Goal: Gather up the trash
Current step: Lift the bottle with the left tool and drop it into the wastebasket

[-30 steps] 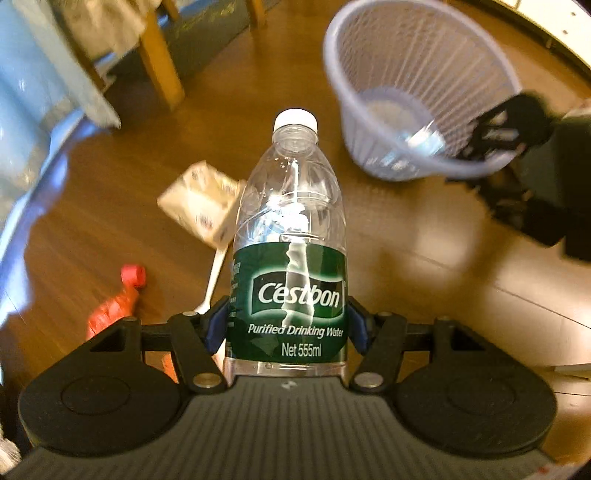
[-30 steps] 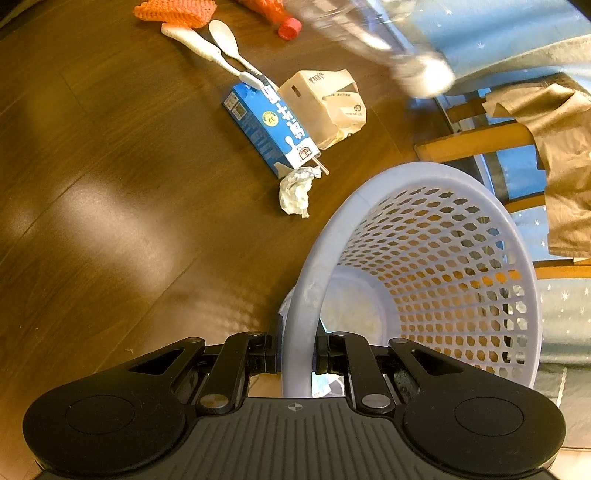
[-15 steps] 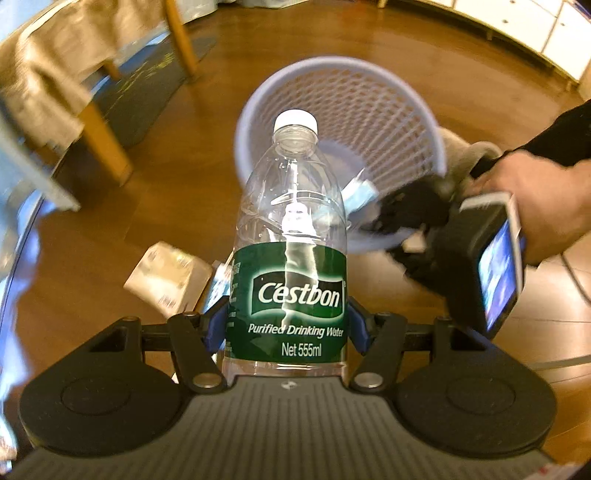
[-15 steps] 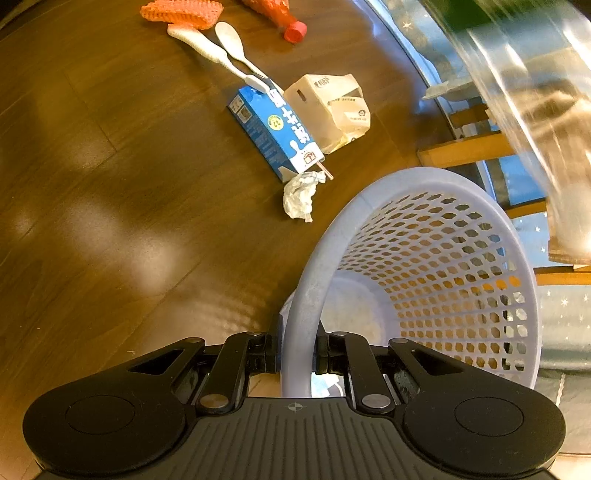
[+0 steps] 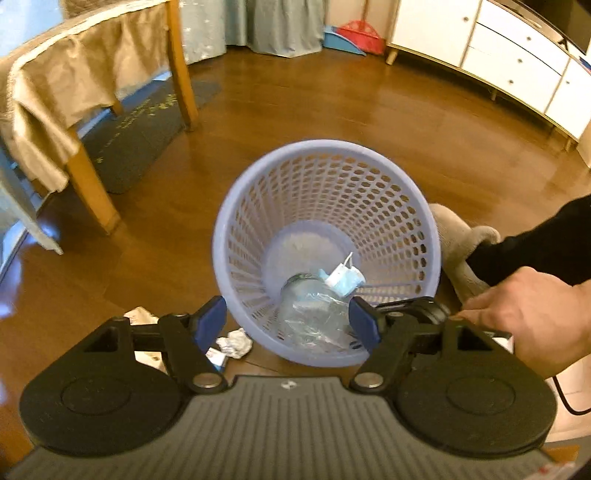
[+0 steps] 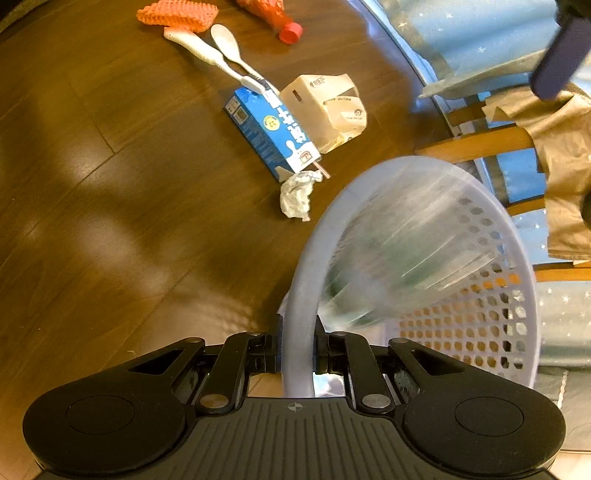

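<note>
A lilac mesh basket [image 5: 328, 192] leans toward me on the wooden floor. My left gripper [image 5: 288, 323] is open just above its near rim, nothing between its blue pads. The clear water bottle [image 6: 402, 258] is a blur dropping inside the basket [image 6: 480, 295]; in the left wrist view it lies at the bottom [image 5: 314, 314] beside a blue-white scrap [image 5: 343, 280]. My right gripper [image 6: 298, 350] is shut on the basket's rim. Floor trash: a blue milk carton [image 6: 273, 136], a crushed white carton [image 6: 325, 107], crumpled paper [image 6: 295, 195].
Two white spoons [image 6: 221, 55], an orange net [image 6: 177, 14] and an orange bottle with a red cap [image 6: 280, 18] lie farther off. A cloth-draped chair [image 5: 74, 96] stands left, white cabinets [image 5: 498, 55] at the back. A hand [image 5: 524, 314] holds the right gripper.
The left gripper swung over the basket and opened, letting go of the water bottle, which now falls into the basket. The right gripper kept its hold on the rim.
</note>
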`<state>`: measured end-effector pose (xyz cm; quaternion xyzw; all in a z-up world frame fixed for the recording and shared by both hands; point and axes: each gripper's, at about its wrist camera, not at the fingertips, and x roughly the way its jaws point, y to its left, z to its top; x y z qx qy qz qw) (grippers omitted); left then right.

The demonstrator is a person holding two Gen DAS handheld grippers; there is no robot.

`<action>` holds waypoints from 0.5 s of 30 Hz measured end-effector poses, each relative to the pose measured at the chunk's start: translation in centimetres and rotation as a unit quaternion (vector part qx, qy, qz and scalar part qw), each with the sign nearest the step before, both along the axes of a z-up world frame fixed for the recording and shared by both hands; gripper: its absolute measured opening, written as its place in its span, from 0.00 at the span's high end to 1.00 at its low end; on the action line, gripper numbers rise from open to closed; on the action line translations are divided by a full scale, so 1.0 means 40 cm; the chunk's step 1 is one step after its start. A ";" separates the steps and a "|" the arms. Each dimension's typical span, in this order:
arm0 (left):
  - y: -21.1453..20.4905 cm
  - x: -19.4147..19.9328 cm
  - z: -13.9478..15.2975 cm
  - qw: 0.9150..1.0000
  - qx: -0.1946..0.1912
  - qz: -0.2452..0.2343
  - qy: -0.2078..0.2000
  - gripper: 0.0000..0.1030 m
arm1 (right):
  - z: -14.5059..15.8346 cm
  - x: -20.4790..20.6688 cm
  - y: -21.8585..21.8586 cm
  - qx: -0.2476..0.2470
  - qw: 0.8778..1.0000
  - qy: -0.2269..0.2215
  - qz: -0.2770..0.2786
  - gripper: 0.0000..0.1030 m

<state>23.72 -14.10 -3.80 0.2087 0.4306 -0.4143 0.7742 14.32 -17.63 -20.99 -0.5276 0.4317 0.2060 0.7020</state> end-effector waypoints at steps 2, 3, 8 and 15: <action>0.014 0.005 0.004 1.000 0.001 0.008 -0.004 0.33 | 0.000 0.001 -0.001 0.001 1.000 0.000 -0.002 0.90; 0.024 0.006 0.005 1.000 0.001 0.011 -0.005 0.33 | -0.001 -0.001 0.000 0.001 1.000 0.000 0.000 0.90; 0.058 0.019 0.007 1.000 0.005 0.027 -0.006 0.33 | -0.007 -0.004 0.004 0.000 1.000 0.003 0.003 0.90; 0.086 0.034 0.007 0.999 0.009 0.035 -0.008 0.33 | -0.010 -0.002 0.006 0.000 1.000 0.002 0.002 0.90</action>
